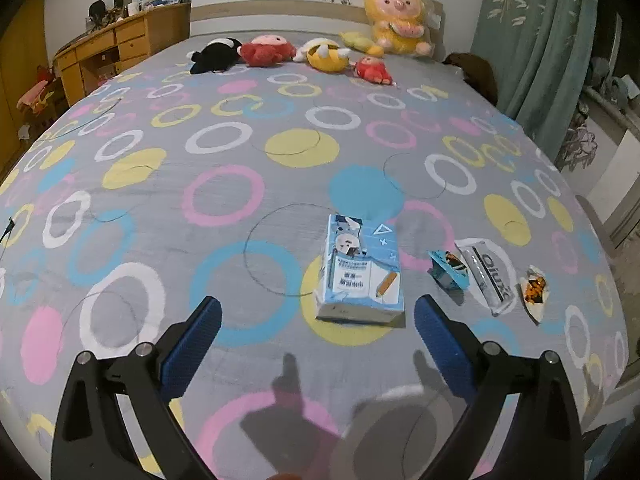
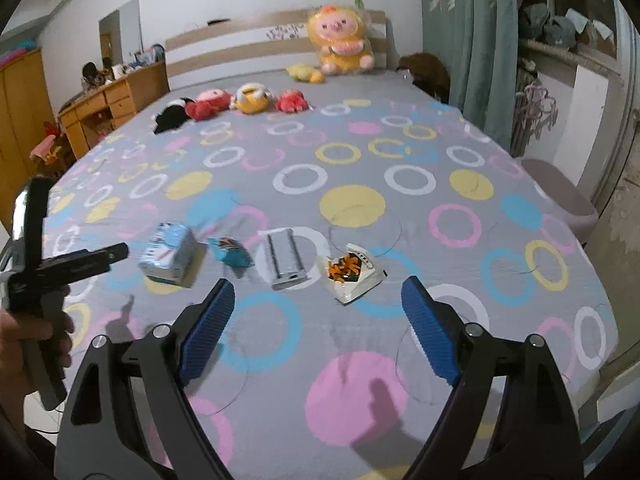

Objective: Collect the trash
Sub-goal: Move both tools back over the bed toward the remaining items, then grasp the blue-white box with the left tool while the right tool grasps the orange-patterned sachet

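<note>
A bed (image 1: 280, 184) covered with a grey sheet printed with coloured rings filled the room. Four pieces of trash were seen lined up near its foot: a light blue cardboard carton (image 1: 360, 272), a crumpled blue wrapper (image 1: 448, 270) at its three o'clock, then a silver foil packet (image 1: 488, 276) and a white-and-orange snack wrapper (image 2: 352, 272). Both the left gripper (image 1: 318, 322) and right gripper (image 2: 318, 304) were held spread, empty. The carton was judged light but crushable, best pinched across its narrow sides.
</note>
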`<state>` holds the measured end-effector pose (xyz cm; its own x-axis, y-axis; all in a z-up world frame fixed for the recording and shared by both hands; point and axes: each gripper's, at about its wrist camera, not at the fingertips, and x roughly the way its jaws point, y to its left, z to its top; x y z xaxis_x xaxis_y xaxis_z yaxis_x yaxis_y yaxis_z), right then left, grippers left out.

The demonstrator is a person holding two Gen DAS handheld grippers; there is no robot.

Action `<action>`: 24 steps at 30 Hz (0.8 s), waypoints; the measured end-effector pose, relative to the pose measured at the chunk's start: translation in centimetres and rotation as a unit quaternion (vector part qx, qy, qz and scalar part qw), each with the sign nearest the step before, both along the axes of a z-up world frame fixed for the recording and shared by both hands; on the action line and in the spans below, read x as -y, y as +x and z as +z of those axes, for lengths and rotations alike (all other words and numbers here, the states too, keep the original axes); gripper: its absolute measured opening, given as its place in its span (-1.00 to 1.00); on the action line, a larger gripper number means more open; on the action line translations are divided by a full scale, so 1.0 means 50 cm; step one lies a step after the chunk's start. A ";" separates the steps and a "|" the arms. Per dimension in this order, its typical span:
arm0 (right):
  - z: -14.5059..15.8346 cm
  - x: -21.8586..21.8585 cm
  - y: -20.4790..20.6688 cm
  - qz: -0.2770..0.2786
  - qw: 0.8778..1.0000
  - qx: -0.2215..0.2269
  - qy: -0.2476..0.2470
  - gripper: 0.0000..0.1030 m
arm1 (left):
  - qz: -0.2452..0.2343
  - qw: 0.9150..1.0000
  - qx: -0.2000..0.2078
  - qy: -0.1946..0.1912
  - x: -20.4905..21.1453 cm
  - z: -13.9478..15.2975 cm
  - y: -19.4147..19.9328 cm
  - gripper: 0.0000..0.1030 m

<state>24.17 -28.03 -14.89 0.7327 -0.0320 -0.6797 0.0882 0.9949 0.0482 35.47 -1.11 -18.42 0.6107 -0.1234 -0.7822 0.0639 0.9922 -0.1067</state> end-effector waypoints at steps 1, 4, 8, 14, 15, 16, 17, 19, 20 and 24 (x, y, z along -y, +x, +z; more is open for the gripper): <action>-0.008 0.006 0.013 0.000 1.000 -0.003 0.002 0.62 | -0.003 1.000 -0.001 -0.003 0.005 -0.001 0.006 0.83; -0.033 0.021 0.057 0.000 1.000 -0.019 0.003 0.62 | -0.008 1.000 -0.011 0.019 0.031 -0.016 0.028 0.83; -0.057 0.036 0.106 0.002 1.000 -0.031 0.005 0.62 | -0.018 0.999 -0.022 0.039 0.051 -0.044 0.044 0.83; -0.090 0.050 0.170 0.008 0.998 -0.055 -0.006 0.62 | -0.027 0.998 -0.031 0.051 0.086 -0.067 0.068 0.83; -0.095 0.052 0.178 0.008 0.998 -0.060 -0.008 0.62 | -0.027 0.998 -0.032 0.054 0.089 -0.069 0.071 0.83; -0.101 0.053 0.186 0.009 0.998 -0.064 -0.009 0.62 | -0.026 0.997 -0.033 0.058 0.095 -0.071 0.076 0.83; -0.109 0.055 0.194 0.007 0.997 -0.070 -0.010 0.62 | -0.027 0.997 -0.034 0.060 0.099 -0.071 0.079 0.83; -0.123 0.059 0.204 0.007 0.997 -0.081 -0.006 0.62 | -0.032 0.996 -0.039 0.068 0.108 -0.077 0.084 0.83; -0.133 0.060 0.210 0.006 0.996 -0.087 -0.008 0.62 | -0.033 0.996 -0.040 0.071 0.110 -0.080 0.086 0.83; -0.163 0.068 0.224 0.002 0.995 -0.102 -0.010 0.62 | -0.035 0.995 -0.052 0.080 0.117 -0.097 0.097 0.83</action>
